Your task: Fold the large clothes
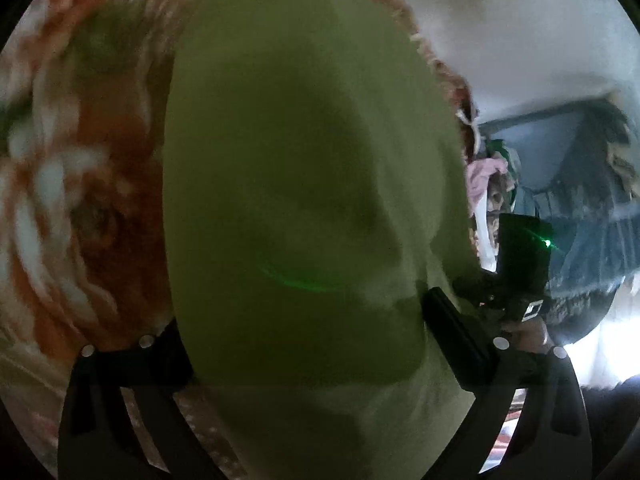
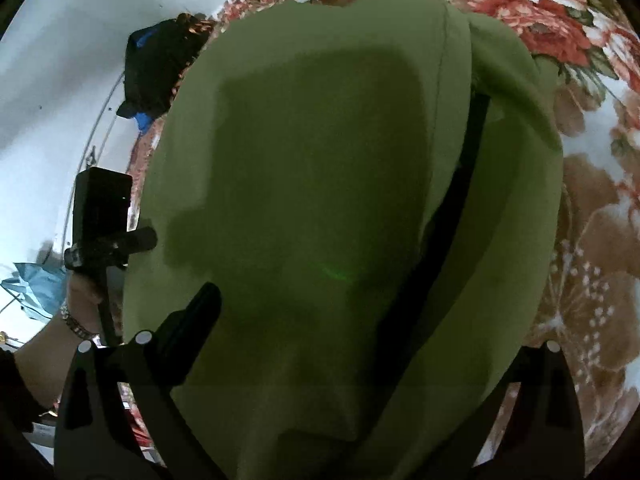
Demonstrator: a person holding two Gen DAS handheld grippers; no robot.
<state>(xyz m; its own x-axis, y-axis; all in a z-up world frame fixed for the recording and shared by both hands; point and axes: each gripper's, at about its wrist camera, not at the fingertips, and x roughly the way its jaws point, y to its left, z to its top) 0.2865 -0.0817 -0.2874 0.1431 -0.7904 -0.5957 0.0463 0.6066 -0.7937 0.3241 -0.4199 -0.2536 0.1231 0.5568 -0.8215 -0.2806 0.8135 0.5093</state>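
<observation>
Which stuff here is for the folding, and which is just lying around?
For the folding:
green garment
left gripper
right gripper
flowered bedspread underneath

Just lying around:
black and blue bundle
pink cloth
light blue cloth

An olive-green garment [image 1: 288, 200] fills the middle of the left wrist view, draped between the left gripper [image 1: 304, 344] so that its left finger is covered and only the right finger [image 1: 452, 340] shows, apart from the other side. Behind lies a blurred red-and-white floral blanket [image 1: 80, 180]. To the right, the other gripper [image 1: 516, 272] is held by a hand [image 1: 528, 332], with a white wall [image 1: 520, 32] above.
</observation>
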